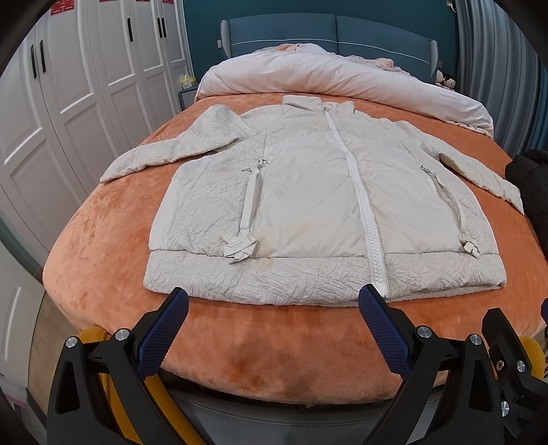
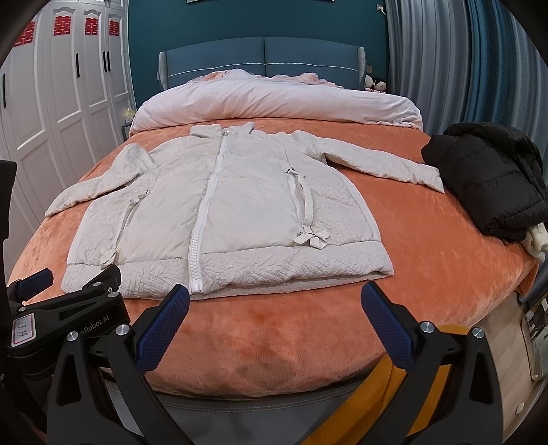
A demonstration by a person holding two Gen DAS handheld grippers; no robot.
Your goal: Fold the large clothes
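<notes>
The cream-white quilted puffer jacket with a white front zipper [image 1: 318,205] lies flat, front side up and zipped, across the middle of both frames; its collar points to the top of the frame and its crinkled hem band runs along the lower third. Both sleeves are spread outward: one reaches toward the left edge, the other toward the right. A zipped pocket with a knotted fabric pull sits on each front panel.

My left gripper [image 1: 274,308] hovers at the bottom centre of the left wrist view, its two blue-padded fingers [image 1: 162,337] spread wide apart and holding nothing; the tips sit just at the hem, and I cannot tell whether they touch it. My right gripper [image 2: 275,304] hovers at the bottom centre of the right wrist view, likewise spread wide and empty, with its tips short of the hem.

The jacket rests on an orange plush bedspread [image 1: 102,267]. Above the collar lies a rolled pale pink duvet [image 1: 325,75], backed by a teal upholstered headboard [image 1: 325,30]. A crumpled black puffer jacket [image 2: 493,181] sits at the right edge, just beside the outstretched sleeve cuff. White panelled wardrobe doors [image 1: 68,85] fill the upper left.
</notes>
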